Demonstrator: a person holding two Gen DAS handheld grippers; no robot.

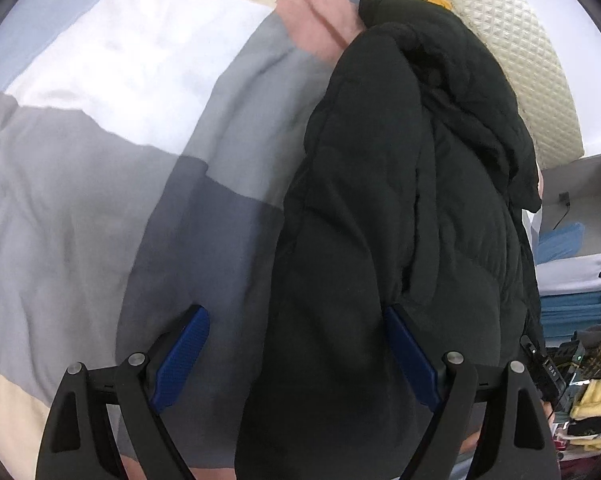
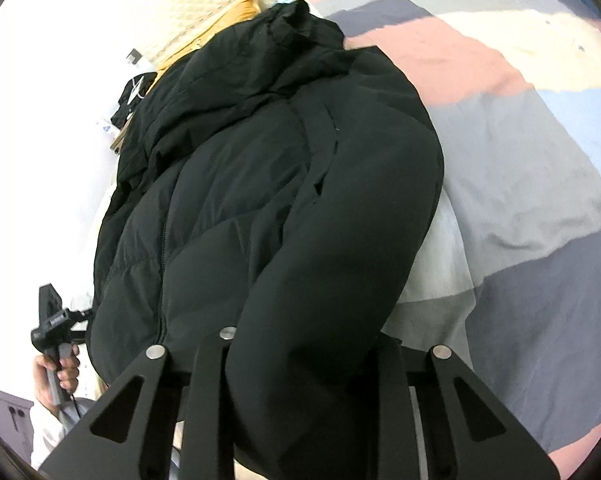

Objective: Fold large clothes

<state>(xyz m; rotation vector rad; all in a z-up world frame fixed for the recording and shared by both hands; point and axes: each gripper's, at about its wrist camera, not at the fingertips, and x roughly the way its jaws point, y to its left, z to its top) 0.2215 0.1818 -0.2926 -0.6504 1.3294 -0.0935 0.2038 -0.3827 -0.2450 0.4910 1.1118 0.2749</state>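
A large black puffer jacket (image 1: 400, 220) lies bunched lengthwise on a bed with a patchwork quilt (image 1: 100, 200). My left gripper (image 1: 296, 344) is open, its blue pads (image 1: 180, 360) wide apart, with the jacket's near end lying between them and against the right pad. In the right wrist view the same jacket (image 2: 280, 200) fills the middle, and a thick fold of it covers my right gripper (image 2: 304, 360); its fingertips are hidden under the cloth. The left gripper's handle, held in a hand (image 2: 54, 364), shows at the lower left.
The quilt (image 2: 520, 160) spreads wide to the side of the jacket. A cream quilted headboard (image 1: 520, 40) stands at the far end. Shelves with blue bins and piled clothes (image 1: 580, 320) are beside the bed. A yellow cloth (image 2: 220, 28) lies beyond the jacket.
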